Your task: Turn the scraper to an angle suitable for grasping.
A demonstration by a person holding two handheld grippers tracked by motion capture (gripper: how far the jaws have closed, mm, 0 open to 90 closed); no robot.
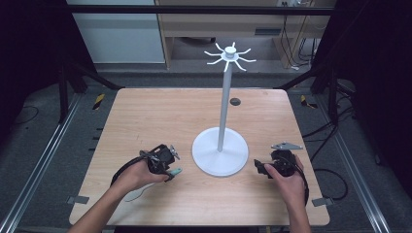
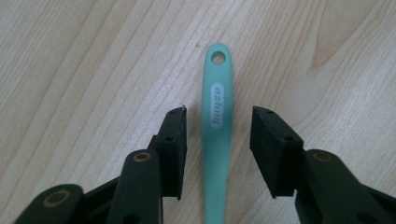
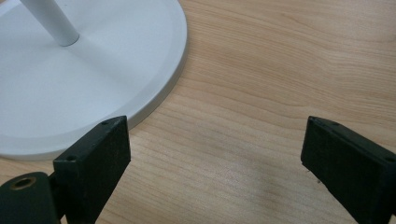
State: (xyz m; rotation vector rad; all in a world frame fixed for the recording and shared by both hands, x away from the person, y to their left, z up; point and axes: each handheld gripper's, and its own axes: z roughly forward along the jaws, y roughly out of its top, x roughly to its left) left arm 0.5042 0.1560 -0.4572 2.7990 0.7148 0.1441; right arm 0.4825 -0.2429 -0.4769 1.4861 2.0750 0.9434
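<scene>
Left gripper view: a teal handle [image 2: 216,116] is being straddled by the left gripper [image 2: 218,135], jaws spread, neither pad touching it; it is lying flat on the surface [image 2: 84,70], hole end at 12 o'clock. Nothing appears done yet; gripping and probably hanging are remaining. The right gripper [image 3: 215,154] is being held wide open and empty, the white stand [image 1: 221,145] at its 10 o'clock, its hooks [image 1: 230,56] bare.

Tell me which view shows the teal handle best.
The left gripper view: the teal handle lies on the wood between the open jaws, its hanging hole and printed label clear. The high view shows just its tip beside the left hand-held gripper.
</scene>
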